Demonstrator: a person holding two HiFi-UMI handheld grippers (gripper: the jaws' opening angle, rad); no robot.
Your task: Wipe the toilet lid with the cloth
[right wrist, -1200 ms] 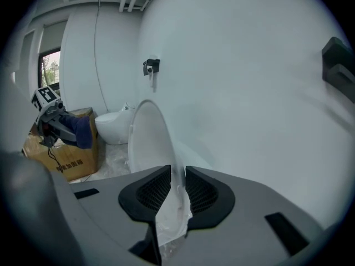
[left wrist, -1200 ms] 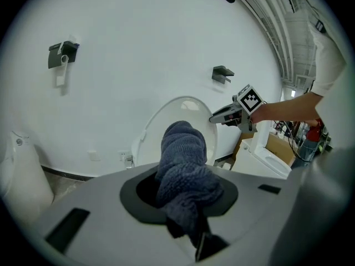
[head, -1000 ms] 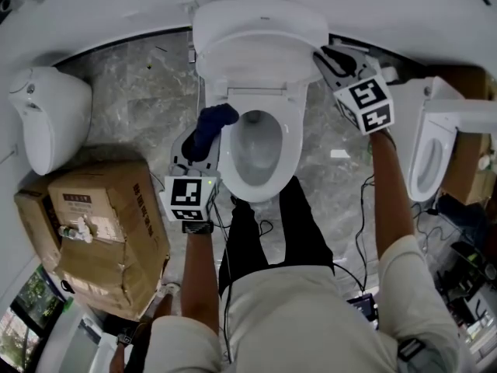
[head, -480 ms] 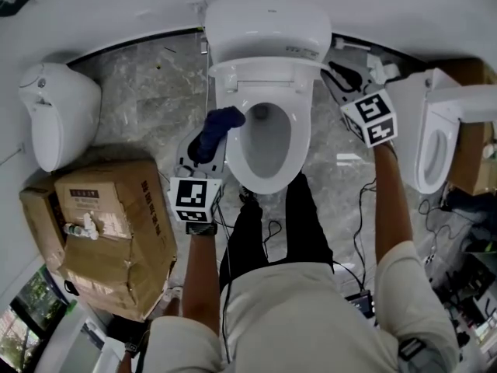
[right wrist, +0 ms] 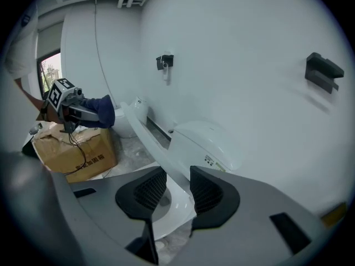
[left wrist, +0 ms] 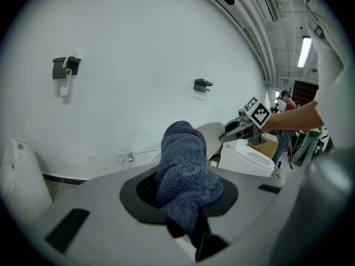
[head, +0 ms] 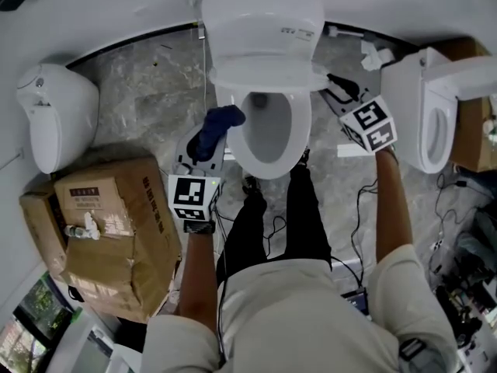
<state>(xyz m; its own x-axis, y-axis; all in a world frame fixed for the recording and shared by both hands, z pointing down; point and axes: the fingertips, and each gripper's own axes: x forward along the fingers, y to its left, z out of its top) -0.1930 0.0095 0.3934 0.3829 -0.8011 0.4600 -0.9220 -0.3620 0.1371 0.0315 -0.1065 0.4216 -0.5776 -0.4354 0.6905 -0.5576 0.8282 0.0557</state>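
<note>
The left gripper (head: 208,137) is clamped tight on the bunched blue cloth (head: 217,123), which hangs just beside the left rim of the toilet seat (head: 301,123). The toilet lid (head: 264,78) stands raised just beyond the cloth, far and to the right, its long edge running left to right. The right gripper (head: 335,84) sits at the lid's right end, jaws opening around that thin edge. Its pads (right wrist: 206,190) seem clear of it, though the gap is slim. The cloth hand is nearer the lid's face.

Grey marble floor (head: 147,99) carries toilet (head: 268,45), cardboard boxes (head: 116,231).
</note>
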